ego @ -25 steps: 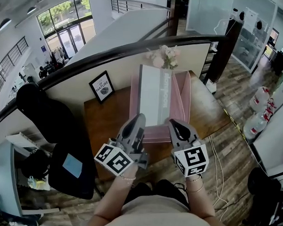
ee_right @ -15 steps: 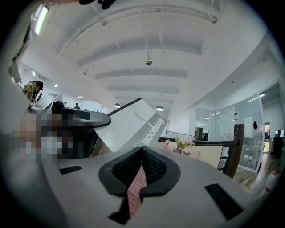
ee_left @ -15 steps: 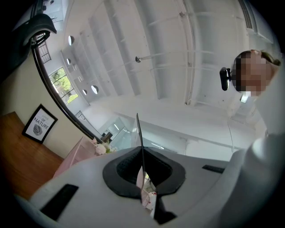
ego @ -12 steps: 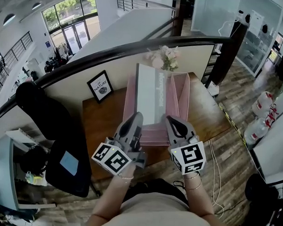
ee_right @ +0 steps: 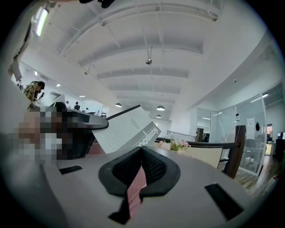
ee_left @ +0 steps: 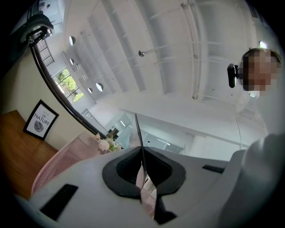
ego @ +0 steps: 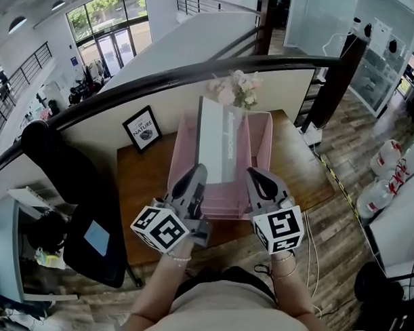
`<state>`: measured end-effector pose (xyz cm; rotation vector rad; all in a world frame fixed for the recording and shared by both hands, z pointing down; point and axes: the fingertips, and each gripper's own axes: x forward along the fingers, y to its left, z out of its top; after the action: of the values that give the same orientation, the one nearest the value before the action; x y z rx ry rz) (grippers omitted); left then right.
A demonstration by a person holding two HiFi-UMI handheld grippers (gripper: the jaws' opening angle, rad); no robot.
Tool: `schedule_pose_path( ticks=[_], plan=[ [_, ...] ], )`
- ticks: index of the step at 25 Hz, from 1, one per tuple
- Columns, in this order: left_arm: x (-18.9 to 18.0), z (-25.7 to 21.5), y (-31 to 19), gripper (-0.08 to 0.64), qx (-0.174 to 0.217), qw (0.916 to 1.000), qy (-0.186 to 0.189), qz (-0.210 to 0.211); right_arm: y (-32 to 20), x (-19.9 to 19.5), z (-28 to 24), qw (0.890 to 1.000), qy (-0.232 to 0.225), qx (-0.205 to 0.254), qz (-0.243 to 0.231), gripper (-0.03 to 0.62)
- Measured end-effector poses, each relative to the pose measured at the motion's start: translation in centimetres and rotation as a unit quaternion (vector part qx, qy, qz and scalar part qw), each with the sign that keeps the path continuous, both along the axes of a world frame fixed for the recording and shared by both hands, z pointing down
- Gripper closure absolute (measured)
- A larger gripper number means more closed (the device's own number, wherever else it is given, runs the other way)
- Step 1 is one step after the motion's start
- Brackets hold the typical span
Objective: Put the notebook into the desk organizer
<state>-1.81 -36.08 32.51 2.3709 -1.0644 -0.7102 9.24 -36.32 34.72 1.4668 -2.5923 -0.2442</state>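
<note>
A white and grey notebook (ego: 218, 145) stands tilted inside the pink mesh desk organizer (ego: 260, 146) on the wooden desk. My left gripper (ego: 196, 173) is at the notebook's lower left corner. In the left gripper view the notebook (ee_left: 138, 133) shows as a thin edge that rises from between the shut jaws of my left gripper (ee_left: 142, 162). My right gripper (ego: 251, 175) is shut over the organizer's right side, beside the notebook. In the right gripper view the notebook (ee_right: 124, 131) leans at the left of my right gripper (ee_right: 142, 151). Only pink mesh (ee_right: 133, 189) shows through its slit.
A framed picture (ego: 142, 128) and a bunch of pale flowers (ego: 235, 88) stand at the back of the desk (ego: 145, 186), against a low wall with a black railing (ego: 128, 84). A black chair (ego: 64, 183) is at the left, and water bottles (ego: 390, 174) stand on the floor at the right.
The view has shifted a little. Both grippers and the notebook keep almost the same places over the organizer.
</note>
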Motion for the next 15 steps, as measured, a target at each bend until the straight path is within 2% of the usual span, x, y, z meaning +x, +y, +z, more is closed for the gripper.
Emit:
schedule_pose_path(
  ticks=[11,15],
  plan=[
    [1.9,1.3,-0.5,0.541,-0.036,0.9980,0.041,0.032,-0.6,0.8,0.7,1.000,-0.009,-0.009,-0.002,0.591],
    [2.4,2.4,-0.9,0.540,-0.054,0.9969,0.046,0.036,-0.6,1.2,1.0,1.000,-0.011,-0.012,-0.001,0.591]
  ],
)
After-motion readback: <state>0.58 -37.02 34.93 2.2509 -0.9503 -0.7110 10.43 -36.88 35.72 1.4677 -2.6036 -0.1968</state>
